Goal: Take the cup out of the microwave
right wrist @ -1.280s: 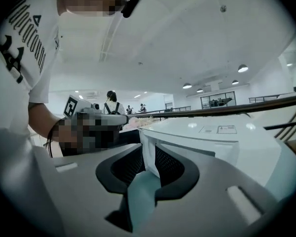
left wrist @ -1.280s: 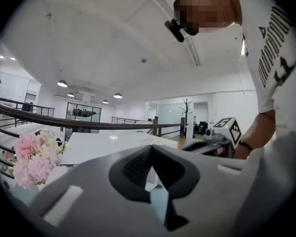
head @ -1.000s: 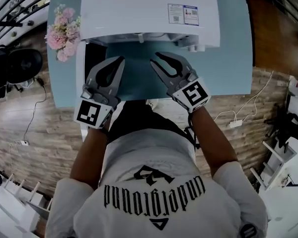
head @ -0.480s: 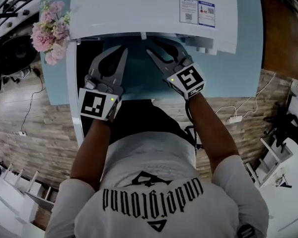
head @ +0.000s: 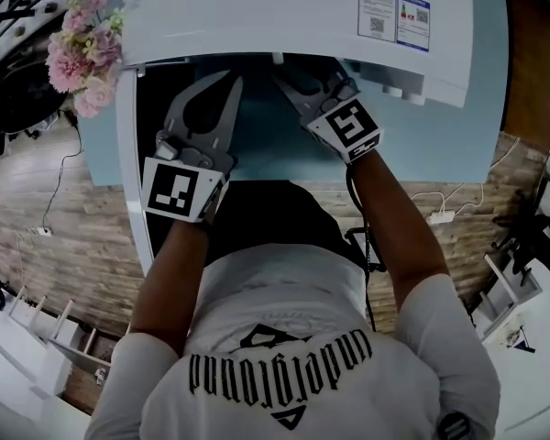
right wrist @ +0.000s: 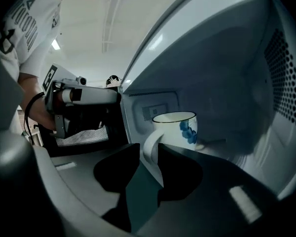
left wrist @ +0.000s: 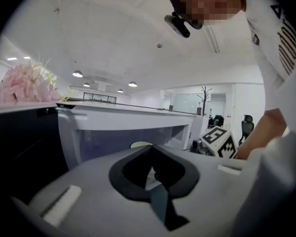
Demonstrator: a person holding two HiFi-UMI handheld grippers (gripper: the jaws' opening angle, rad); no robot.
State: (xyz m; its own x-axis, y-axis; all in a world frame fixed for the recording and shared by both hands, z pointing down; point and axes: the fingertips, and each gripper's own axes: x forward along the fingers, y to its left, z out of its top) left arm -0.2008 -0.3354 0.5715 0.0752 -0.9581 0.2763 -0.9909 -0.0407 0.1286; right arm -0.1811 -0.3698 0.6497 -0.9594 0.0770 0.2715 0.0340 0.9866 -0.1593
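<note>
On the teal table (head: 458, 126), the white microwave (head: 257, 16) stands with its door (head: 128, 154) swung open, and the cup (right wrist: 175, 132) sits upright on the floor inside it.
Biggest first: the person's white shirt (head: 284, 291) reads "underground" across the back, upside down in the head view. The left gripper (left wrist: 150, 149) waits at the mouth by the door, jaws pressed together on nothing. The right gripper (right wrist: 148, 154) reaches into the cavity, jaws a narrow gap apart with the cup's handle (right wrist: 150, 147) right in that gap, though I can't confirm contact. Pink flowers (head: 78, 49) stand beside the door. The cup is white, with a dark rim and a blue flower print on its side. Two stickers (head: 394, 15) sit on the microwave's top, their print too small to read.
</note>
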